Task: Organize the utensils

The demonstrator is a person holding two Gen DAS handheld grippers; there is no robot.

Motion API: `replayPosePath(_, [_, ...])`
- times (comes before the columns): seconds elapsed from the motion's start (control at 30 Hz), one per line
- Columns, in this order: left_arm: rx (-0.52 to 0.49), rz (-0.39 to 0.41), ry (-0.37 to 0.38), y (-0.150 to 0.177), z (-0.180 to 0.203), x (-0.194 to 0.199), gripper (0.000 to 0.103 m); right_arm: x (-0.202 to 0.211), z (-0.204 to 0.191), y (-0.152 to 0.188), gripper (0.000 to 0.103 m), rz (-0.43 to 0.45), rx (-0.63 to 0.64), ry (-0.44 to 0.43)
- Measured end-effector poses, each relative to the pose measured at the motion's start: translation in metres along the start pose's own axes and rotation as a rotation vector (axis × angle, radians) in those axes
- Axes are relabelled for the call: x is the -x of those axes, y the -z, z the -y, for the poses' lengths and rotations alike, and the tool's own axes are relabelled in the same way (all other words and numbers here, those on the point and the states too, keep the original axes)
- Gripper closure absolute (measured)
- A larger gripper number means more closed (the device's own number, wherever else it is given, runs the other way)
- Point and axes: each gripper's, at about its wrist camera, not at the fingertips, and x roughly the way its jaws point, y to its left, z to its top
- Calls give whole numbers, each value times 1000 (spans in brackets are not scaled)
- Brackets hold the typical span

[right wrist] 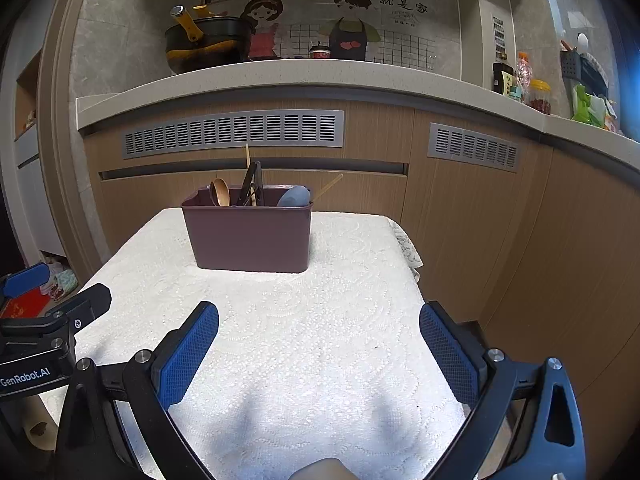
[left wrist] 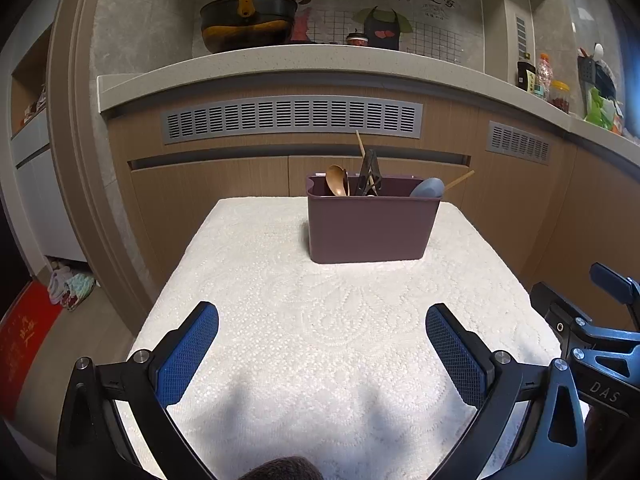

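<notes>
A maroon utensil bin (left wrist: 370, 228) stands on the white-clothed table (left wrist: 280, 340), toward its far side; it also shows in the right wrist view (right wrist: 250, 236). In it stand a wooden spoon (left wrist: 337, 181), black tongs (left wrist: 369, 174), a blue-grey spoon (left wrist: 427, 188) and wooden chopsticks (left wrist: 460, 180). My left gripper (left wrist: 322, 316) is open and empty above the near part of the table. My right gripper (right wrist: 319, 316) is open and empty too, beside the left one (right wrist: 44, 320).
Wooden cabinets with grey vents (left wrist: 292, 118) stand behind the table. The counter above holds a black pot with a yellow handle (left wrist: 248, 20) and jars (left wrist: 548, 84) at the right. Shoes (left wrist: 70, 286) lie on the floor at the left.
</notes>
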Motion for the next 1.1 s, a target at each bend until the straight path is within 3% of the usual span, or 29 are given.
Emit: replayPosePath(1.1, [18, -14, -11, 4, -5, -3, 0, -1, 1, 0, 1, 0, -2, -4])
